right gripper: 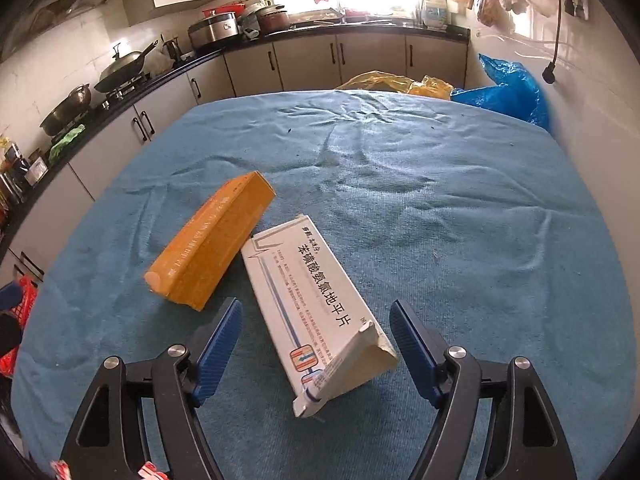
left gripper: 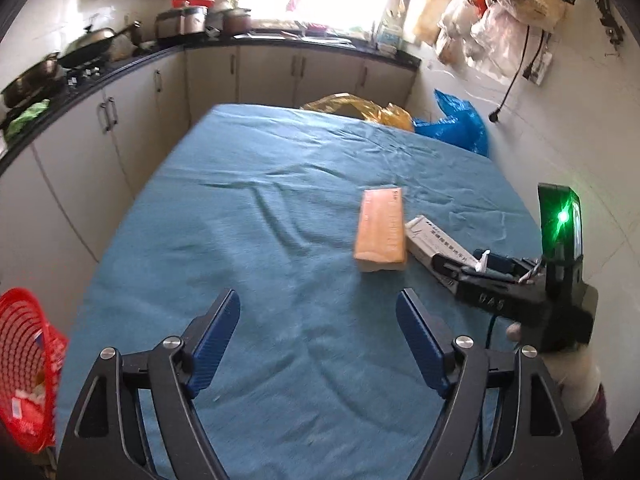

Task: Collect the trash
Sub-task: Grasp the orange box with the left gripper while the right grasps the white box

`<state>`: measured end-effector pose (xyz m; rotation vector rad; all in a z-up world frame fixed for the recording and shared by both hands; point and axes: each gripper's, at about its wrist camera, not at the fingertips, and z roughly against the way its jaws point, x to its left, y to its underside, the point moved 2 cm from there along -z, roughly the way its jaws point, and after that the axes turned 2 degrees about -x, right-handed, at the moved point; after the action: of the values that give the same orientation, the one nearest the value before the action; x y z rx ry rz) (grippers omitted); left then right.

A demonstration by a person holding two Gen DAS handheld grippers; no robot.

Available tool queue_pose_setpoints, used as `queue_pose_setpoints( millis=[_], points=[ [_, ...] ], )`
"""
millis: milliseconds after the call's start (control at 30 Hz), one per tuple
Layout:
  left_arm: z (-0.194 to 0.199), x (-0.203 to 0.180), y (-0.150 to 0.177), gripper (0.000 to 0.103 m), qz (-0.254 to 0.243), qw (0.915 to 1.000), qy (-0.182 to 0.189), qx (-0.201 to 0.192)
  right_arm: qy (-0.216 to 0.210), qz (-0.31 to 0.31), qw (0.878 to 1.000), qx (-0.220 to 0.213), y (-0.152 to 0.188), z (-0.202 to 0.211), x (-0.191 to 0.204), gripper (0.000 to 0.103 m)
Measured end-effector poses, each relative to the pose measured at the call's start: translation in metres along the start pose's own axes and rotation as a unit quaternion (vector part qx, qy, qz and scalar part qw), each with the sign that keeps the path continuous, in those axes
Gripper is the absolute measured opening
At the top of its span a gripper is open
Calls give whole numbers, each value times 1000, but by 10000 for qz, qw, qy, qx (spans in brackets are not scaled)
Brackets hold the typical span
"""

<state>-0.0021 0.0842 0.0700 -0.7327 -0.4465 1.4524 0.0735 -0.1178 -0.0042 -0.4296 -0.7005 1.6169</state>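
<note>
Now: white medicine box [right gripper: 316, 316] lies flat on blue-clothed table [right gripper: 460, 220], long axis pointing away, beside orange box [right gripper: 212, 246]. Right gripper [right gripper: 316, 344] fingers spread, straddling its near end, untouched; left gripper [left gripper: 318, 336] fingers spread, empty.

The table wears a matt blue cloth [right gripper: 440, 208], rough like towelling and creased. On it lie two cardboard boxes: an orange box [right gripper: 208, 248] with a slight sheen and a smooth white box [right gripper: 308, 300] with printed faces. At the near left stands a glossy red plastic basket [left gripper: 24, 360].
</note>
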Motion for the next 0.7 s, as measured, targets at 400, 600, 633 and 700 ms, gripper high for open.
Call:
queue_pose_setpoints(
  millis=[400, 600, 633, 700],
  points=[
    [-79, -38, -28, 79, -276, 9989, 138, 352, -125, -755, 9971, -32, 7, 12, -31, 41],
    [-112, -61, -37, 79, -693, 9965, -36, 464, -240, -951, 9952, -51, 11, 12, -39, 41],
    [-116, -63, -38, 79, -757, 9959, -84, 482, -266, -963, 9950, -73, 11, 11, -40, 42],
    [-127, -68, -39, 79, -902, 9942, -209, 541, -245, -964, 9950, -102, 11, 9, -41, 50]
  ],
)
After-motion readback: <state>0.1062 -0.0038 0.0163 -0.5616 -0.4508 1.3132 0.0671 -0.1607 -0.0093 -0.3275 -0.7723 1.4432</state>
